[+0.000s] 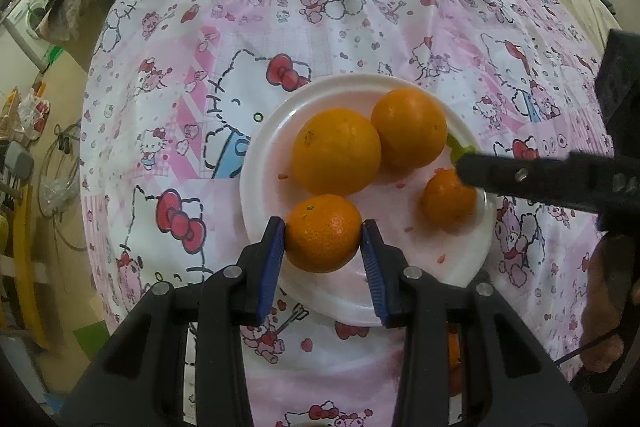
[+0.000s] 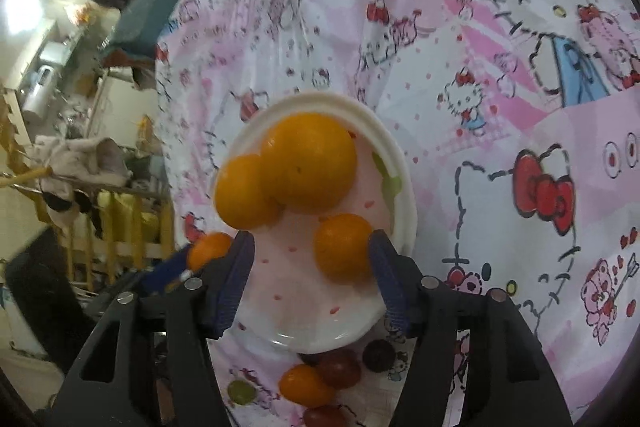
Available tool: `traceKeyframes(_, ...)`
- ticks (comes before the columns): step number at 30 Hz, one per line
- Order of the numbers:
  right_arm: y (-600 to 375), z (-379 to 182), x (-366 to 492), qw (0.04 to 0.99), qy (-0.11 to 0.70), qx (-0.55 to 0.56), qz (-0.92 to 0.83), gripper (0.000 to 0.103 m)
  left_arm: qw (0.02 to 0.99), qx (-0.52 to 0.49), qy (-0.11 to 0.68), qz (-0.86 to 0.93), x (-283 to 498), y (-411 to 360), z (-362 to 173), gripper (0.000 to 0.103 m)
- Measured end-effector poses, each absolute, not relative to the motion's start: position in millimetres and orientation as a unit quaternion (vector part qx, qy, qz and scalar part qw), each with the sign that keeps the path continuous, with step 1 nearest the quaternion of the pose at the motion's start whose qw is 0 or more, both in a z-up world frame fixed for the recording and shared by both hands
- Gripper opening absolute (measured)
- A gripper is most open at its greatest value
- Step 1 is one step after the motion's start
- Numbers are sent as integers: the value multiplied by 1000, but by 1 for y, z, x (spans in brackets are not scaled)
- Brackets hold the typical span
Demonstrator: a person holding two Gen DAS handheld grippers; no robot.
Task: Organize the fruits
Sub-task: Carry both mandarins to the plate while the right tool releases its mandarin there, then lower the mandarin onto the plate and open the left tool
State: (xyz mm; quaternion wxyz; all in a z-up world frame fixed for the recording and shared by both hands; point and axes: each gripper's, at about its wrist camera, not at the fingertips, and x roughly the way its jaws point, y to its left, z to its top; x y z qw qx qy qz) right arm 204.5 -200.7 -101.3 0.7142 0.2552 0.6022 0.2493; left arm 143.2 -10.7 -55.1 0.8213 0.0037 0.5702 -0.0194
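Observation:
A white plate [image 1: 320,299] on a pink cartoon-print tablecloth holds two large oranges [image 1: 336,151] [image 1: 409,127] and a small mandarin [image 1: 449,202]. My left gripper [image 1: 323,241] is shut on another mandarin [image 1: 324,231] just over the plate's near rim. My right gripper [image 2: 310,259] is open over the plate [image 2: 320,327]; the small mandarin [image 2: 344,247] rests against its right finger, a wide gap on the left. The left gripper's mandarin [image 2: 209,249] shows at the plate's left edge. The right gripper's finger [image 1: 520,175] reaches in from the right.
Below the plate in the right wrist view lie a small orange fruit [image 2: 306,383], dark red grapes [image 2: 340,367] and a green grape [image 2: 241,391]. The table edge drops off at the left, with cluttered furniture [image 2: 80,163] beyond.

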Motion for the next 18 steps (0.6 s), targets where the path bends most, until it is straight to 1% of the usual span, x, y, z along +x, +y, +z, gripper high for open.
traceKeyframes(8,-238,-82,196,726,582,288,224,63,820,1,572,-32,148,-24,-59,35)
traceKeyframes(18,-267,-72,183,734,573,301,205,63,810,1,585,-40,161,-43,-76,35)
